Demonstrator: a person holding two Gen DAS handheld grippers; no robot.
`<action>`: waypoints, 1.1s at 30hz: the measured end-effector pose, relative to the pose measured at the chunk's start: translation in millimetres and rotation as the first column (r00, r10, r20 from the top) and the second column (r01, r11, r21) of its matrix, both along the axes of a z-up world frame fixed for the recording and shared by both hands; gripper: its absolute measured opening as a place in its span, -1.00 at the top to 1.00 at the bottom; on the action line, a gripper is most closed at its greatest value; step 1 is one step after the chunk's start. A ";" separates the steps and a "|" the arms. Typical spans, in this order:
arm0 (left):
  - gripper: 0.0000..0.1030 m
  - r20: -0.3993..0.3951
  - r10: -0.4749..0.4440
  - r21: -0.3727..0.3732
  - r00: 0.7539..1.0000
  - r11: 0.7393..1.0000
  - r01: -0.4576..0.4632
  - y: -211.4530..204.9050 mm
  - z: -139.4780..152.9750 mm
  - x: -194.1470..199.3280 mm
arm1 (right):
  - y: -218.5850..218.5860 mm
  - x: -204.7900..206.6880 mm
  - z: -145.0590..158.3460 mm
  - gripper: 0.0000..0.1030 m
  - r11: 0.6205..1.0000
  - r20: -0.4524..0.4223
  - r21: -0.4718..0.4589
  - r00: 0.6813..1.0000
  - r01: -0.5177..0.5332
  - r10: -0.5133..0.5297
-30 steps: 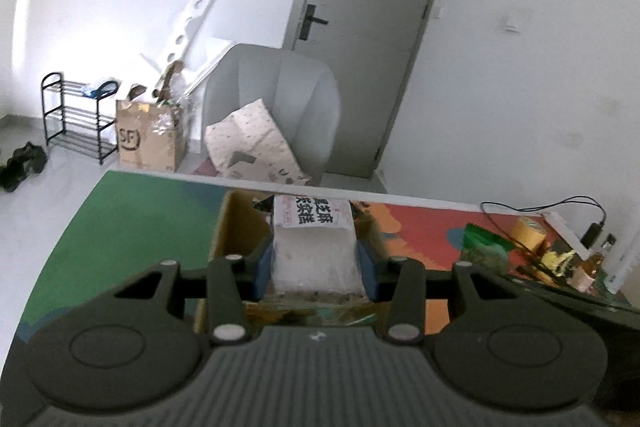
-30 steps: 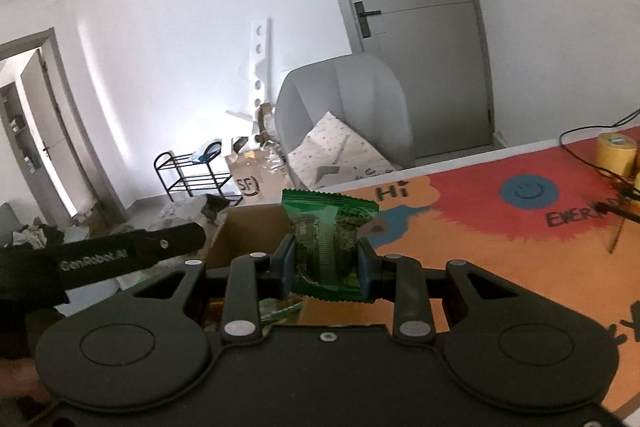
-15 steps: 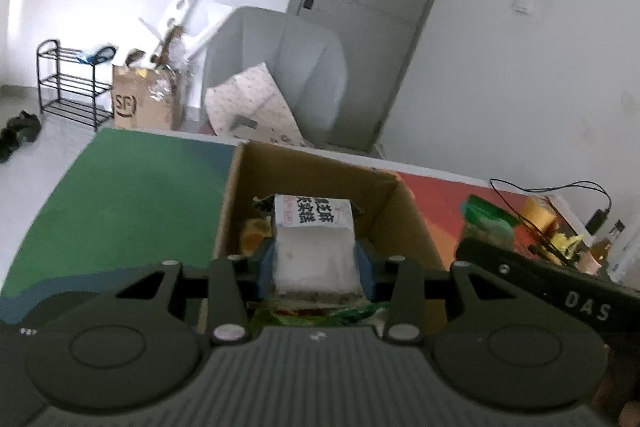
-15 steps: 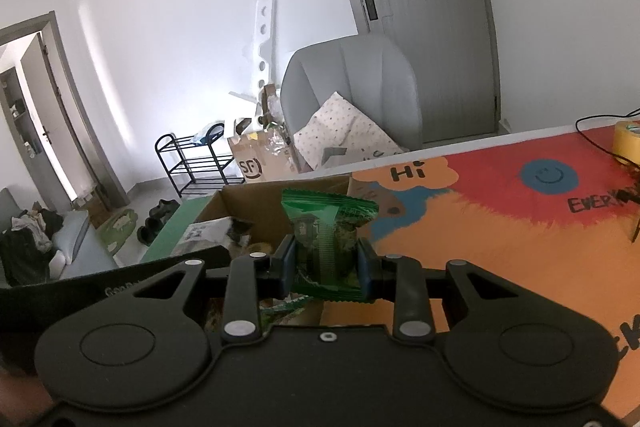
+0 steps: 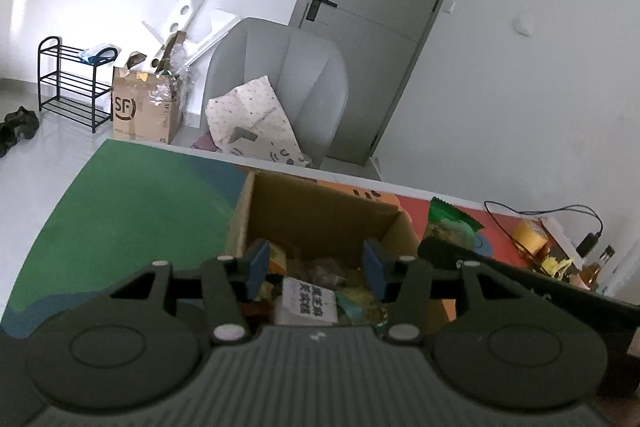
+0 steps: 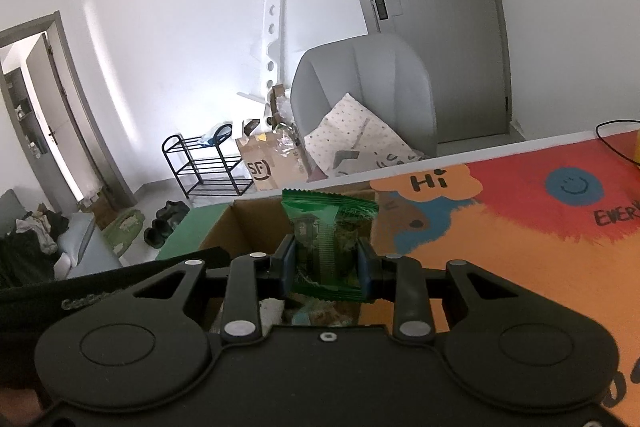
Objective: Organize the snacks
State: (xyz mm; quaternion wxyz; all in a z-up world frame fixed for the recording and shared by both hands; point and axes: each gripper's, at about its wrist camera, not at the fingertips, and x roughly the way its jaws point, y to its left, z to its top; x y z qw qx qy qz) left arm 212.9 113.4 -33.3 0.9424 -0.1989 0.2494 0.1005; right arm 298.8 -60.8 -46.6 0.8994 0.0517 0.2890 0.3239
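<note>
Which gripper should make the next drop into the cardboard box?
Right. The right gripper is clamped on the green snack packet at the cardboard box. The left gripper has just been opening, nothing between its pads; its white packet lies inside.

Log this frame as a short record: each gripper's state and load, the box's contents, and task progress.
left gripper: open, jaws just widened, nothing between the pads
white snack pack: lying in the cardboard box, below the left gripper
right gripper: shut on green snack packet, held upright over the box's right edge
box contents: several mixed wrappers, details unclear
progress: white pack in; green packet not yet dropped
</note>
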 end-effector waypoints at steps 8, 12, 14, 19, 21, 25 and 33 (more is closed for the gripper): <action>-0.44 0.030 0.022 -0.028 0.999 0.999 -0.021 11.8 4.8 -2.6 | 11.7 8.2 8.1 0.26 0.998 -0.010 0.058 0.999 -0.036 0.036; -0.64 0.031 0.053 -0.026 0.998 0.998 -0.052 14.8 5.0 -3.9 | 1.6 12.3 3.6 -0.25 0.996 -0.033 0.084 0.999 -0.008 0.010; -0.68 0.031 0.056 -0.028 0.998 0.998 -0.055 15.8 5.7 -4.1 | -5.4 13.1 1.1 -0.30 0.996 -0.046 0.084 0.999 0.012 -0.008; -0.80 0.036 0.064 -0.027 0.997 0.998 -0.063 13.1 7.8 -6.4 | -23.5 10.7 -3.5 -0.42 0.996 -0.068 0.071 0.996 0.055 -0.050; -0.83 0.036 0.068 -0.023 0.997 0.997 -0.067 10.8 8.7 -7.1 | -30.1 8.0 -4.1 -0.47 0.995 -0.072 0.071 0.995 0.071 -0.065; -0.84 0.029 0.058 -0.014 0.998 0.998 -0.057 4.5 10.8 -8.5 | -43.6 3.8 -5.5 -0.51 0.994 -0.080 0.068 0.993 0.090 -0.085; -0.85 0.011 0.033 0.006 0.999 0.999 -0.033 -12.9 12.8 -11.8 | -66.4 -5.3 -3.9 -0.56 0.991 -0.077 0.062 0.990 0.119 -0.114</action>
